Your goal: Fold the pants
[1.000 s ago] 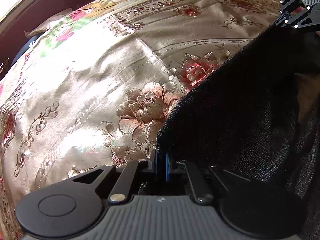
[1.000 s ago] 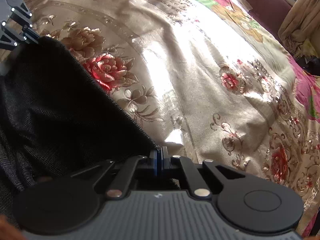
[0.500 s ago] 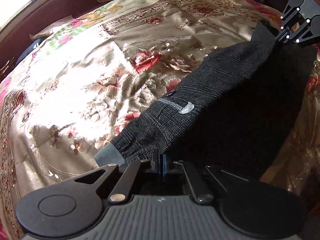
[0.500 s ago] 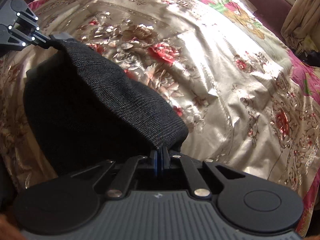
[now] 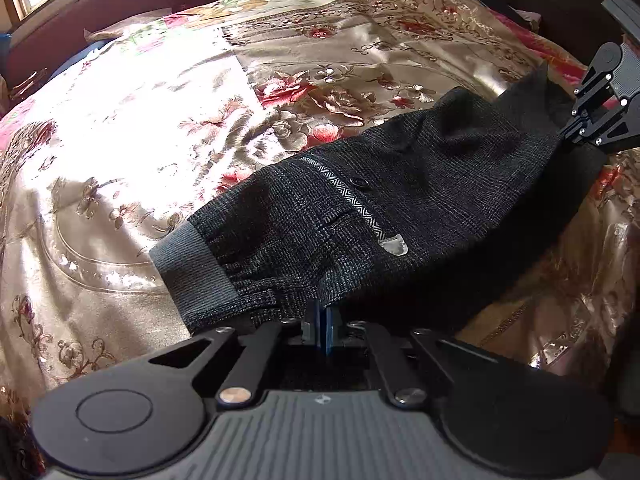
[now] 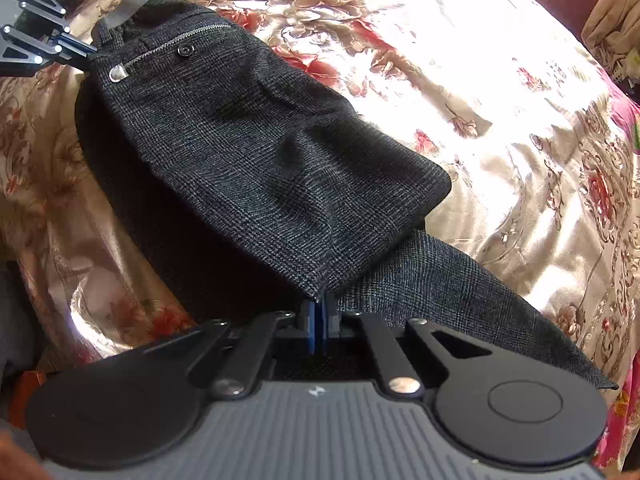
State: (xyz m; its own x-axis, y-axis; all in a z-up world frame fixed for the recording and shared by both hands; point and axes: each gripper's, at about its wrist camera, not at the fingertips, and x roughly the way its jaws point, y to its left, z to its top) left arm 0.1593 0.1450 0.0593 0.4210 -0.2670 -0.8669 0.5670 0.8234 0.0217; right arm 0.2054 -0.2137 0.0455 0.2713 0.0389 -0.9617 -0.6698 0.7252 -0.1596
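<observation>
Matte black grippers on grey ribbed housings

My left gripper (image 5: 321,326) has blue pads, black linkage arms with silver pivot screws, a round disc with an embossed circle at lower left, and a small logo on the ribbed grey housing. My right gripper (image 6: 319,320) mirrors it, disc at lower right; its white-dotted screws show at the other view's right edge.

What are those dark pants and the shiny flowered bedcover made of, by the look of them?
Pants: apparently a thick woven, wool-like cloth, matte, with a fine grey check; ribbed knit waistband.
Bedcover: probably satin or a similar silky fabric, glossy, glaring in sunlight, with raised-looking flowers that may be embroidered.
</observation>
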